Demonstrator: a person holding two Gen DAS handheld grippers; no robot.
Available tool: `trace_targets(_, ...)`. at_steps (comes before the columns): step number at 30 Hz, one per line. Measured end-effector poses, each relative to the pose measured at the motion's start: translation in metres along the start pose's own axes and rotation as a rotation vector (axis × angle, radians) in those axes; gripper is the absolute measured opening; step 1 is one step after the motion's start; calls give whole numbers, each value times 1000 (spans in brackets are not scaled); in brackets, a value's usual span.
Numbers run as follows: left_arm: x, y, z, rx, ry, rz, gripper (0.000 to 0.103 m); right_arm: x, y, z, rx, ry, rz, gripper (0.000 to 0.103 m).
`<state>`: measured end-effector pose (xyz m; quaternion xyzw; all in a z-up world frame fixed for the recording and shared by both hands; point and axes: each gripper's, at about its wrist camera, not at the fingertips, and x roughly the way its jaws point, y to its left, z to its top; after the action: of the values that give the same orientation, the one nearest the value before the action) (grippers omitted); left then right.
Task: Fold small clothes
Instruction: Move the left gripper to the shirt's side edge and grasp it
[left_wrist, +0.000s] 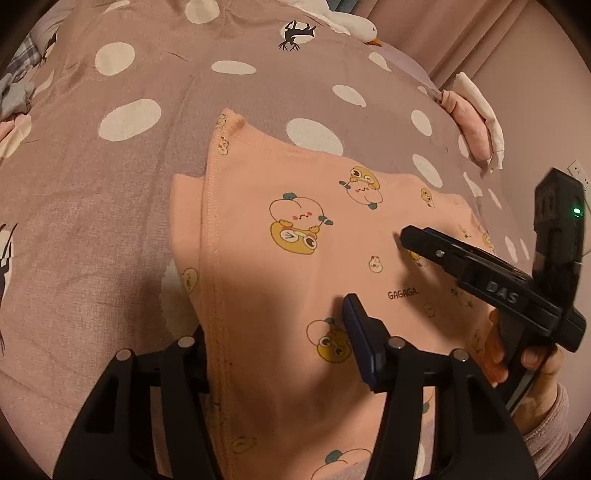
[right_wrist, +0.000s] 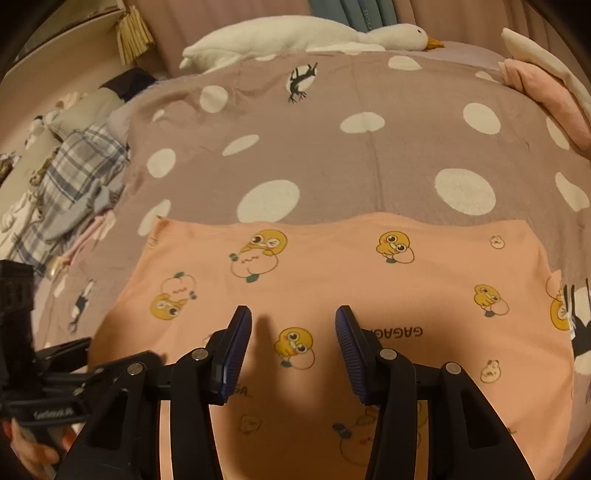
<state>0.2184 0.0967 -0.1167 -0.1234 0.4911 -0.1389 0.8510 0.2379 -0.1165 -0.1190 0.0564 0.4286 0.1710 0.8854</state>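
Directly under both of my grippers, on the polka-dot bedspread (right_wrist: 332, 147), lies the peach printed garment (right_wrist: 332, 266), already partly folded: in the left wrist view one stitched hem edge runs away from me along its left side, with a lower layer showing beyond that edge. In the right wrist view its long axis runs side to side, and its far edge lies straight across the bed. My right gripper (right_wrist: 293, 321) hovers over the middle of the cloth with its jaws spread wide and nothing between them. My left gripper (left_wrist: 273, 325) is at the hem side; one finger pad (left_wrist: 356, 332) is visible above the cloth, the other finger is hidden behind the fabric edge, so I cannot tell whether it is clamped on the hem or merely beside it. Judged from this layout, the left gripper is nearer the hem and the coming fold turns on carrying that edge across toward the right gripper. No containers are in view. Beyond the garment: a plush goose (right_wrist: 314, 35) at the head of the bed, folded pink clothes (right_wrist: 546, 92) at the right, and plaid fabric (right_wrist: 74, 173) at the left.
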Motion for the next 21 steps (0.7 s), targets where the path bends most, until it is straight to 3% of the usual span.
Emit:
trace_targets(9, 0, -1, -2, -5, 2, 2, 55, -1, 8, -1, -61, 20, -61, 48)
trace_targets(21, 1, -4, -4, 3, -1, 26, 55, -23, 18, -38, -191, 5, -120, 48)
